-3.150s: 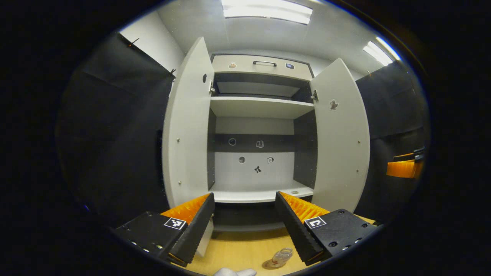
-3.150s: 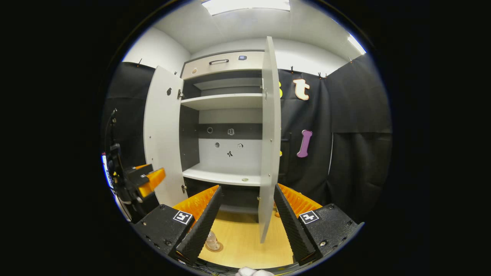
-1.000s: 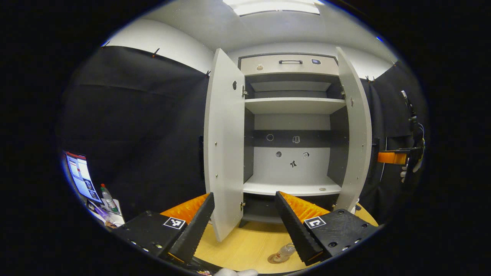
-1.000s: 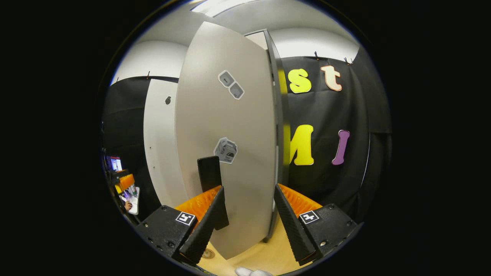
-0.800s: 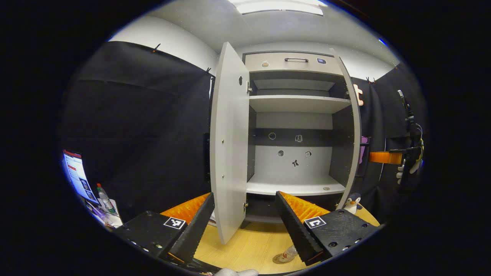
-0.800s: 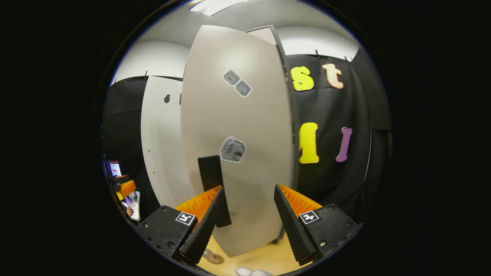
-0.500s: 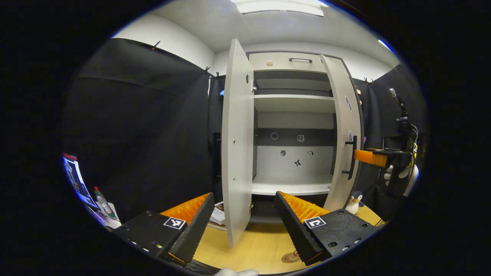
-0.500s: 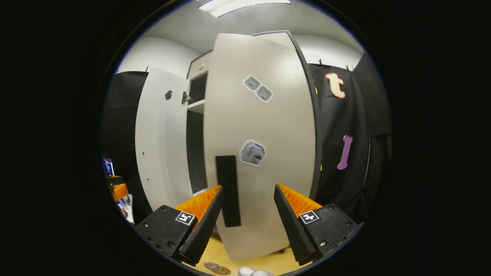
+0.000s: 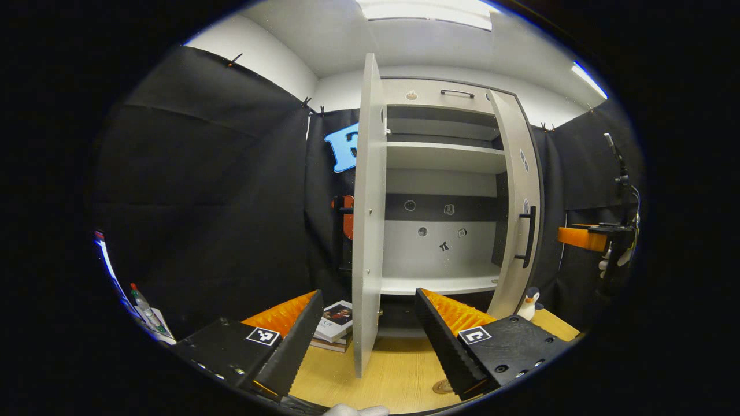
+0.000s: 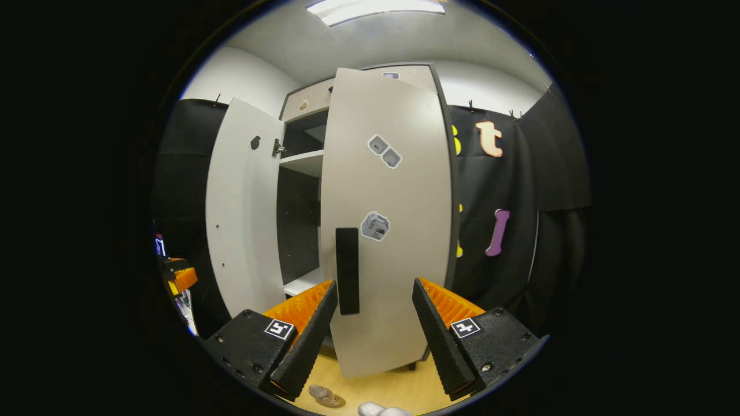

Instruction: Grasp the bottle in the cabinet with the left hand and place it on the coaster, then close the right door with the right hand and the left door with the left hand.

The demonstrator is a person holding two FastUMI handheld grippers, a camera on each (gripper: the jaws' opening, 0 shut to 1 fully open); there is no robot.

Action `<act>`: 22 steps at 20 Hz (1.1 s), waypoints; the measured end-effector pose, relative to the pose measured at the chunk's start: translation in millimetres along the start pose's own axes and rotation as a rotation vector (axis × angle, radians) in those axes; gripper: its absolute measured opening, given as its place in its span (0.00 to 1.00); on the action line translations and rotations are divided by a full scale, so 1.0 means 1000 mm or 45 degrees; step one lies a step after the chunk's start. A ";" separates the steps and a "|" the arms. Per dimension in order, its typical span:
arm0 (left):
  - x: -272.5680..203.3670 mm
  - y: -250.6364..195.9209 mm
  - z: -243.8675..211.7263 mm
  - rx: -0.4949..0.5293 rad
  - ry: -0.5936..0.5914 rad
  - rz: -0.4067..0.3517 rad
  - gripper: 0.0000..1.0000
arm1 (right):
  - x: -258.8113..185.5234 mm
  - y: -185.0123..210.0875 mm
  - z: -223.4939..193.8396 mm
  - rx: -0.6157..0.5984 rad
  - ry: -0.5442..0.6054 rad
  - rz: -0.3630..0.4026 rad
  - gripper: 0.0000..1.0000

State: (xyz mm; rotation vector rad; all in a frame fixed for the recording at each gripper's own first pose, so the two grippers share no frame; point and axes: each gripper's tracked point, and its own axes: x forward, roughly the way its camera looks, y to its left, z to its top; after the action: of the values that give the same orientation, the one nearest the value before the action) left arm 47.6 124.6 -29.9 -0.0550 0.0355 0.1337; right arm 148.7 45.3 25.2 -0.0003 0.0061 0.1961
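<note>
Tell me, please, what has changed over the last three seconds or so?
The right door has swung from wide open to partly closed, with the right gripper open at its outer face. The left door stays open, the left gripper stays open and empty, and the bottle remains on the table.

each gripper [image 9: 367,323] [image 10: 370,315] had black blocky bodies with small screws, square black-and-white markers, and ridged, wedge-shaped jaws standing apart.

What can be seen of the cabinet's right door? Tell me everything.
The pale grey flat-panel right door stands partly swung shut, its outer face toward the right tool. It carries a vertical black bar handle near its free edge and grey stickers above. Whether the open tool touches it cannot be told.
</note>
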 end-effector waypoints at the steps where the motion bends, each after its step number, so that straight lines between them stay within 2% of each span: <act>1: 0.001 0.004 0.000 -0.007 0.000 -0.009 0.96 | -0.009 0.001 -0.003 0.003 0.014 -0.011 0.81; 4: 0.001 0.022 0.002 0.002 -0.003 -0.017 0.96 | -0.036 0.004 -0.020 0.000 0.037 -0.046 0.81; 6: 0.005 0.046 0.007 0.048 -0.021 0.013 0.99 | -0.053 0.009 -0.036 -0.011 0.058 -0.063 0.81; 8: 0.012 0.068 0.012 0.076 -0.036 0.046 0.96 | -0.067 0.014 -0.049 -0.001 0.085 -0.062 0.81; 12: 0.035 0.107 0.023 0.071 -0.065 0.099 0.96 | -0.082 0.015 -0.064 0.009 0.152 -0.076 0.81; 15: 0.057 0.128 0.026 0.119 -0.072 0.123 0.96 | -0.086 0.018 -0.066 -0.005 0.179 -0.080 0.81; 17: 0.074 0.135 0.030 0.117 -0.080 0.117 0.96 | -0.089 0.020 -0.066 -0.018 0.190 -0.079 0.81; 22: 0.110 0.126 0.032 0.119 -0.097 0.030 0.98 | -0.098 0.023 -0.067 -0.029 0.202 -0.107 0.81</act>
State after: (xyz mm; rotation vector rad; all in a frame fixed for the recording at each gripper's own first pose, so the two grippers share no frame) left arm 141.0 265.5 -9.2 0.0438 -0.0336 0.1574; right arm 47.4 48.6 -41.4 -0.0387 0.1617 0.1120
